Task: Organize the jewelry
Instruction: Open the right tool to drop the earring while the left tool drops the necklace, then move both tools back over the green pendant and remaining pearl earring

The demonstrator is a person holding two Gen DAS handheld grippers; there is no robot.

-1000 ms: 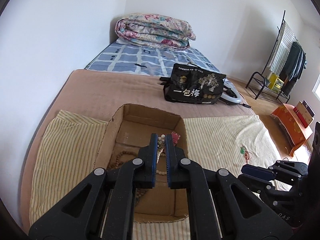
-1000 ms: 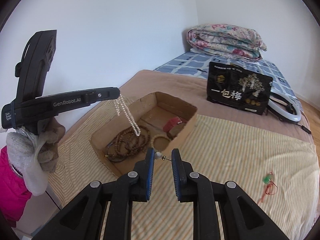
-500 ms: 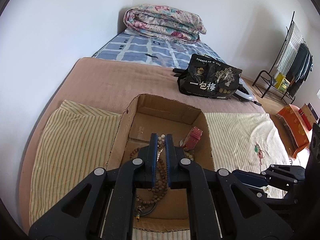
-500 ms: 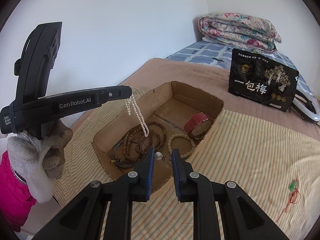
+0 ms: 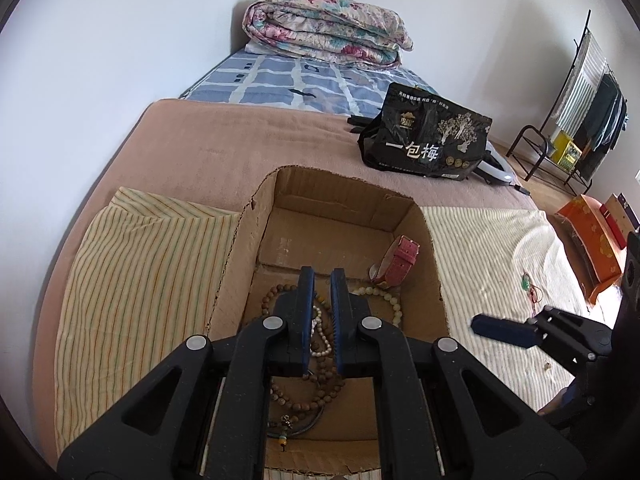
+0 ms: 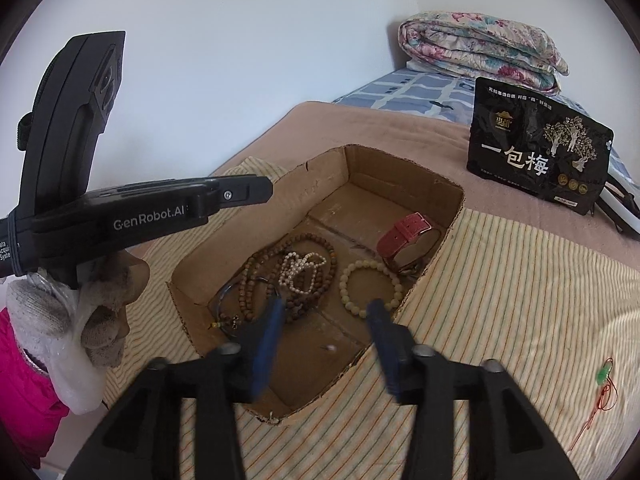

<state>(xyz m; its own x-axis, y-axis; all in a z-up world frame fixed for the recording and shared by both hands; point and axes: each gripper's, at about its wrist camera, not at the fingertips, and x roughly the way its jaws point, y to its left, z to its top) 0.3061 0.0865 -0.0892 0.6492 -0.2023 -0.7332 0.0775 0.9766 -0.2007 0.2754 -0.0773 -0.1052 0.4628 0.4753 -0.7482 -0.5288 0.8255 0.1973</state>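
Note:
A cardboard box (image 6: 400, 164) on the bed holds brown bead strands (image 6: 256, 276), a white pearl necklace (image 6: 300, 270), a pale bead bracelet (image 6: 370, 288), a red-strapped watch (image 6: 404, 232) and a small white bead (image 6: 331, 347). My left gripper (image 5: 322, 276) hovers over the box with its jaws a narrow gap apart and nothing between them; the pearl necklace (image 5: 318, 334) lies below. My right gripper (image 6: 326, 312) is open and empty above the box's near edge. A green pendant on red cord (image 6: 602, 384) lies on the striped cloth at the right.
A black snack bag (image 6: 536, 160) stands behind the box. A folded floral quilt (image 5: 324, 32) lies at the bed's head. An orange box (image 5: 592, 240) and a clothes rack (image 5: 576, 120) stand on the floor to the right.
My left gripper let the pearl necklace drop into the box. My right gripper opened wide and released the small white bead, which now lies in the box.

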